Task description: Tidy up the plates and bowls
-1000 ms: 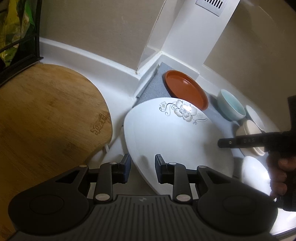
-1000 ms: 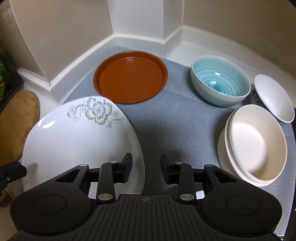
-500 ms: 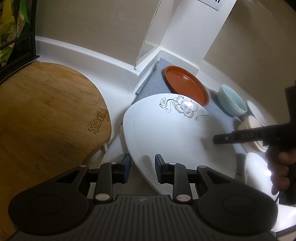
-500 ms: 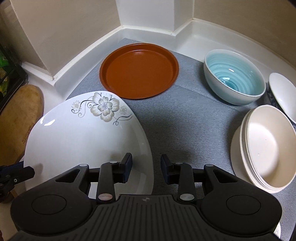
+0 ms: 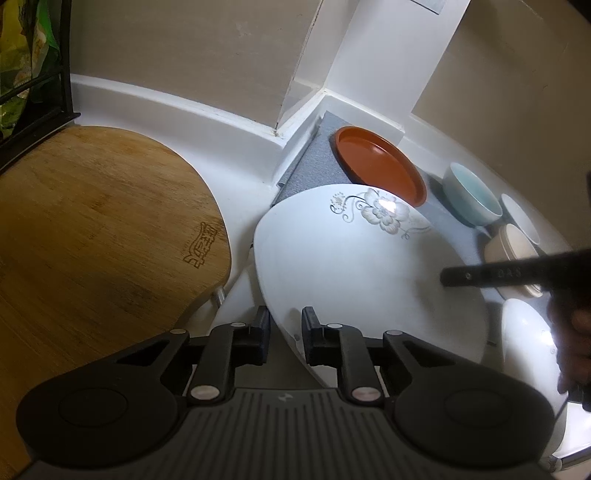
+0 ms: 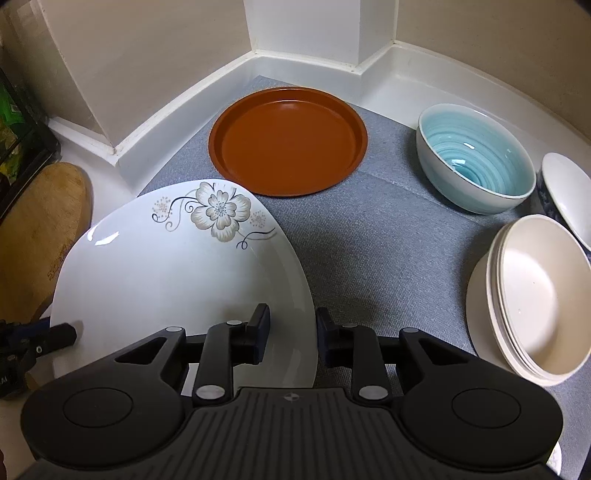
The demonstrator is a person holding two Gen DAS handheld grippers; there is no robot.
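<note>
A large white plate with a flower print (image 5: 354, 266) (image 6: 177, 269) is held between both grippers above the grey mat (image 6: 373, 258). My left gripper (image 5: 284, 332) is shut on its left rim. My right gripper (image 6: 290, 332) is shut on its right rim. A brown plate (image 6: 288, 142) (image 5: 376, 164) lies on the mat just beyond the white plate. A blue bowl (image 6: 476, 155), stacked cream bowls (image 6: 535, 306) and a small white bowl (image 6: 569, 195) stand at the right.
A wooden cutting board (image 5: 92, 236) lies at the left beside a black wire rack (image 5: 33, 85). White walls and a corner pillar (image 6: 314, 33) close in the back. Another white dish (image 5: 528, 339) lies near my right hand.
Both grippers have carried the white plate forward and a little right, closer to the brown plate. Their grip has not changed.
</note>
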